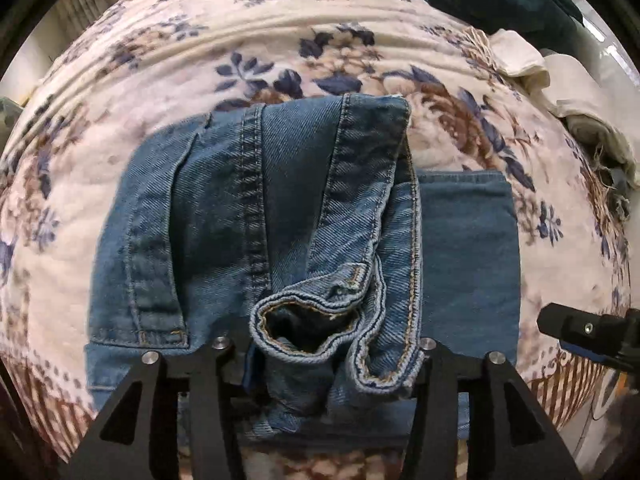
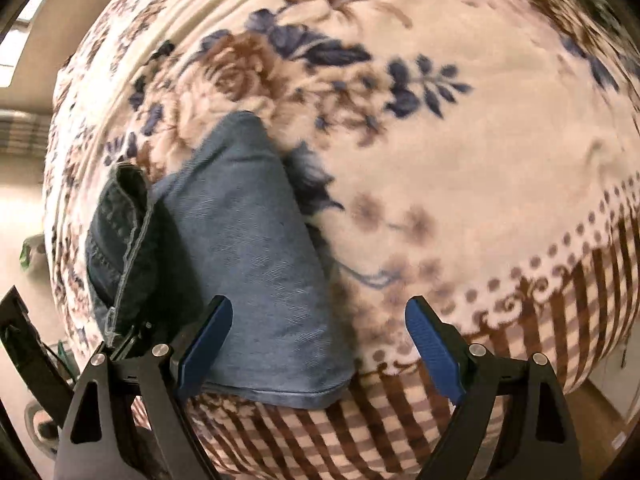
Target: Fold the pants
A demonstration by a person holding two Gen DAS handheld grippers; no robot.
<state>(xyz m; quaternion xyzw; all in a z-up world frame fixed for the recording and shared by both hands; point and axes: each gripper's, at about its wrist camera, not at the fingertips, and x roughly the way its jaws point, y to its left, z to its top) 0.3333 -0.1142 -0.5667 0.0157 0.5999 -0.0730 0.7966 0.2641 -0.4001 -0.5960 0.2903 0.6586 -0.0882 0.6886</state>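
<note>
Thick, floppy jeans [image 1: 280, 208]: left gripper [image 1: 324, 360] prob. holds the bunched waistband, fingers hidden; right gripper [image 2: 320, 344] gapes wide, empty—take 2 hem corners.

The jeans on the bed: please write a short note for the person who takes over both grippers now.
Left gripper: jaws wide, bunched denim lying between them; grip unclear.
Right gripper: open, holding nothing, beside the jeans' lower edge.
Jeans: on the floral blanket, partly folded, the upper layer rumpled and off to one side of the lower layer.
Left to do: flatten the rumpled layer, square the edges and finish the fold.
</note>
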